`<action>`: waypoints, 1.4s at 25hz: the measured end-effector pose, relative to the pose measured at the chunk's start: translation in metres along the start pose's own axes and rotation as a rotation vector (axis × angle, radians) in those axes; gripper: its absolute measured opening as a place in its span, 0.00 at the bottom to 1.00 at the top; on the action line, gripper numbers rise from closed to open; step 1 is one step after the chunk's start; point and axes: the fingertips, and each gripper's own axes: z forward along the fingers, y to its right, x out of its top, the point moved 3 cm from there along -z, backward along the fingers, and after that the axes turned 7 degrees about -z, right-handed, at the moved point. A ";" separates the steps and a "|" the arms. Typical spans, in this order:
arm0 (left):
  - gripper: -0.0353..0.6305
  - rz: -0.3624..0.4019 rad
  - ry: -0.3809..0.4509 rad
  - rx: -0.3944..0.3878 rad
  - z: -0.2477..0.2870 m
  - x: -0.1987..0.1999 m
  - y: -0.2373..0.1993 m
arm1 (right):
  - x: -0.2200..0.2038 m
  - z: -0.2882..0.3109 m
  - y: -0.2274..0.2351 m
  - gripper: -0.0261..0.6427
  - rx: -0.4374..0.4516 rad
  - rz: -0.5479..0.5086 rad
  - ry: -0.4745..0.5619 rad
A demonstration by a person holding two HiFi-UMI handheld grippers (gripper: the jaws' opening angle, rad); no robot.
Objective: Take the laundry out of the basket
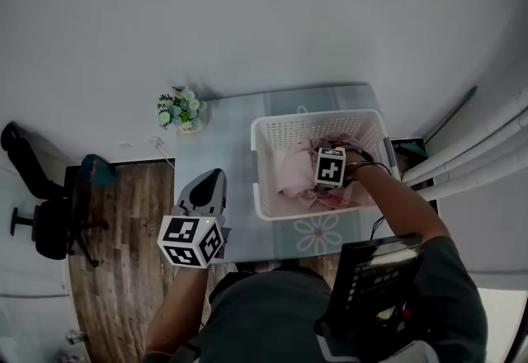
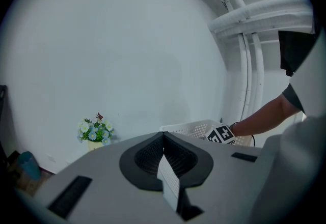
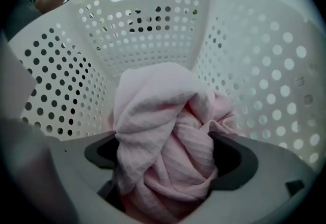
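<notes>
Right hand-held gripper [image 3: 165, 144] clamps pink laundry [image 3: 153, 101] inside the white basket [image 1: 318, 117] on the bench [image 1: 221, 132], cloth hiding its jaw tips; left hand-held gripper [image 2: 163, 135] closed, empty.

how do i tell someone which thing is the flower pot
Find the grey table with the white basket of pink laundry on it. The flower pot sits at the table's far left corner, apart from the basket: the only thing with blue and white blossoms.

Right tool [image 1: 329, 172] in white basket [image 1: 318, 118], among pink laundry [image 1: 289, 172].
</notes>
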 end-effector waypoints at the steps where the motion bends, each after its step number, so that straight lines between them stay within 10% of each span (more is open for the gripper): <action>1: 0.06 -0.004 -0.001 0.006 -0.001 -0.001 0.000 | -0.001 0.004 0.000 0.79 0.008 -0.003 -0.007; 26: 0.06 -0.056 -0.024 0.072 -0.020 -0.026 -0.004 | -0.007 0.045 -0.006 0.81 0.074 -0.093 -0.162; 35: 0.06 -0.048 0.029 0.065 -0.043 -0.007 -0.031 | -0.001 0.038 -0.021 0.61 0.046 0.005 -0.161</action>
